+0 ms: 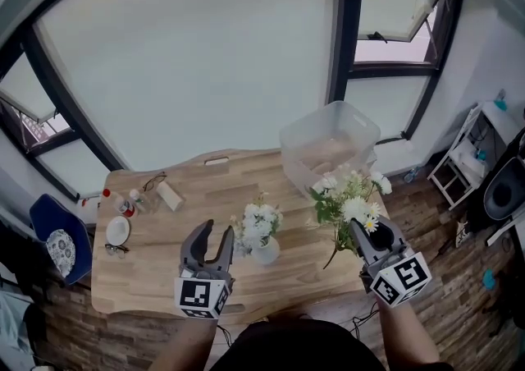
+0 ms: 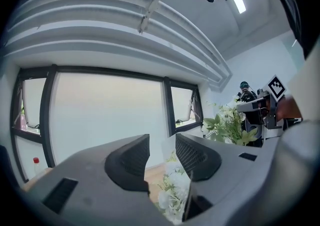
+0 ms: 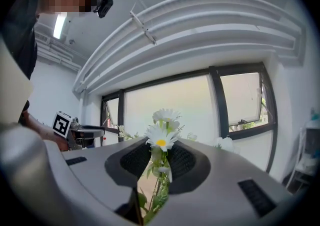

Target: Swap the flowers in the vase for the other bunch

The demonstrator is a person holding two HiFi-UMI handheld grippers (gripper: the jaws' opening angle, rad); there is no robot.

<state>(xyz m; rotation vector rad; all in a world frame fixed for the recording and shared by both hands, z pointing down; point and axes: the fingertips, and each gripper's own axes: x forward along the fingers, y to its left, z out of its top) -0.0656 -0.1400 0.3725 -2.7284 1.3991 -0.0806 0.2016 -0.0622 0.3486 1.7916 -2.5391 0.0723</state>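
Note:
A small white vase (image 1: 266, 253) stands near the table's front edge and holds a bunch of white flowers (image 1: 258, 222). My left gripper (image 1: 216, 231) hangs just left of it, open, with nothing between its fingers. In the left gripper view those vase flowers (image 2: 172, 196) show through the gap of the left gripper (image 2: 161, 154). My right gripper (image 1: 367, 230) is to the right of the vase, shut on the stems of a second bunch, white daisies with green leaves (image 1: 349, 197). The right gripper view shows the daisy stems (image 3: 159, 177) pinched in the right gripper (image 3: 156, 164).
A clear plastic bin (image 1: 328, 144) sits at the table's back right, just behind the daisies. At the left end are small bottles (image 1: 123, 203), a white plate (image 1: 118, 231), glasses (image 1: 152, 183) and a pale block (image 1: 170, 195). A blue chair (image 1: 53, 238) stands left of the table.

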